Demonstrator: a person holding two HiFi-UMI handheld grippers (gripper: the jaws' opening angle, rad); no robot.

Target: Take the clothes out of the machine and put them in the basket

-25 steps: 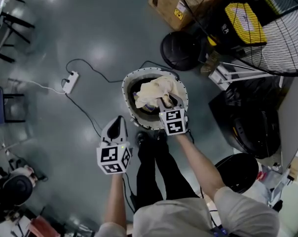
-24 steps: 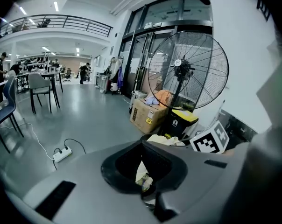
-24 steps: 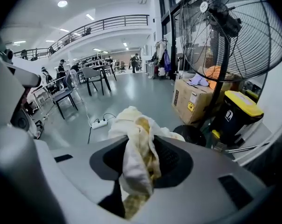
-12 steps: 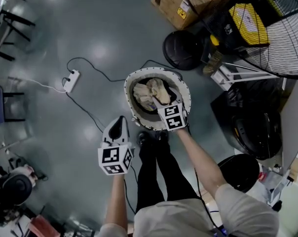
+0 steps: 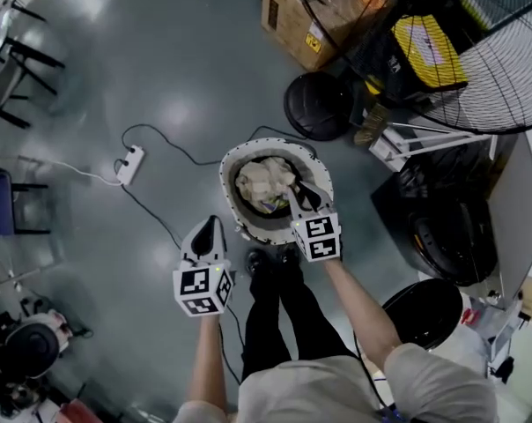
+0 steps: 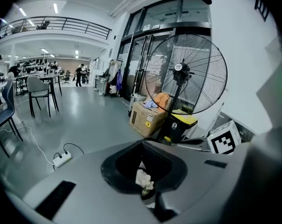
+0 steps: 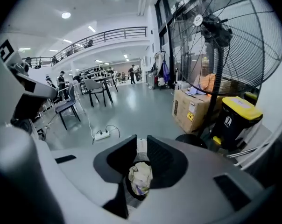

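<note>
The clothes (image 5: pixel 264 183) lie as a crumpled beige heap in the dark hollow of a white round tub (image 5: pixel 225 179) at the person's feet. From here I can't tell whether that tub is the machine or the basket. A bit of bluish patterned fabric peeks out low in the pile.

The right gripper (image 5: pixel 298 192) hangs over the heap. Its jaws have just been closing, and in the right gripper view a bunched wad of the beige cloth sits in the narrow gap between them, looking pinched. The left gripper (image 5: pixel 210 226) hovers beside the tub over bare floor, its jaws drawn almost together on nothing.

This stuff looks light, limp and not at all fragile. I'd expect it to sag and trail from wherever it is held, and a thin edge could slide out of the pads. A thick fold near the top of the heap seems the safest place to grip, lifted high enough for the hanging part to clear the rim.

Not much writing can be read. The cardboard box (image 7: pixel 192 108) has a small yellow sticker, too small to make out. The yellow-lidded bin (image 7: pixel 234 118) has a white emblem on its front, also illegible. The cube on each gripper shows only black-and-white square markers.
</note>
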